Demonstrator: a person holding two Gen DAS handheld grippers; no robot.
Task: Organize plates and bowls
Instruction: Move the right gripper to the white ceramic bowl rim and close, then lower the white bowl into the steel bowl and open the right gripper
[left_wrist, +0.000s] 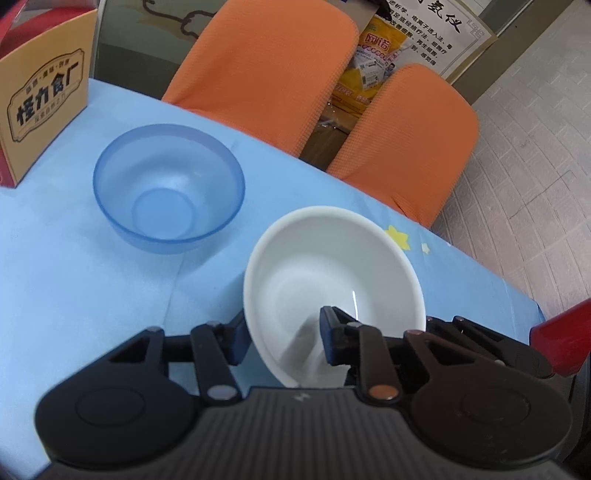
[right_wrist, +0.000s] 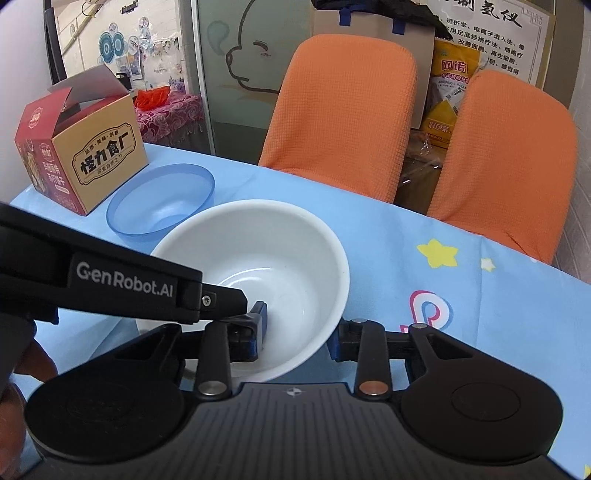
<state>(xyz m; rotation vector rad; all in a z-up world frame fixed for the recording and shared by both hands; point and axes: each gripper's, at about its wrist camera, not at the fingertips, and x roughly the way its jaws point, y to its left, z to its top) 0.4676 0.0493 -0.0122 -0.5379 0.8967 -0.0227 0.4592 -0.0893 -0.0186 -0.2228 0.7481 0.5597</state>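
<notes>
A white bowl (left_wrist: 332, 280) is tilted above the blue tablecloth. My left gripper (left_wrist: 282, 338) is shut on its near-left rim, one finger inside and one outside. In the right wrist view the same white bowl (right_wrist: 266, 273) sits between the fingers of my right gripper (right_wrist: 299, 332), left finger inside and right finger outside the near-right rim, seemingly gripping it. The left gripper's body (right_wrist: 122, 288) crosses over the bowl from the left. A clear blue bowl (left_wrist: 168, 188) stands upright on the table beyond, seen also in the right wrist view (right_wrist: 160, 201).
A yellow and red cardboard box (right_wrist: 81, 155) stands at the table's far left next to the blue bowl. Two orange chairs (right_wrist: 340, 107) stand behind the far table edge (right_wrist: 406, 210). Tiled floor (left_wrist: 535, 184) lies to the right.
</notes>
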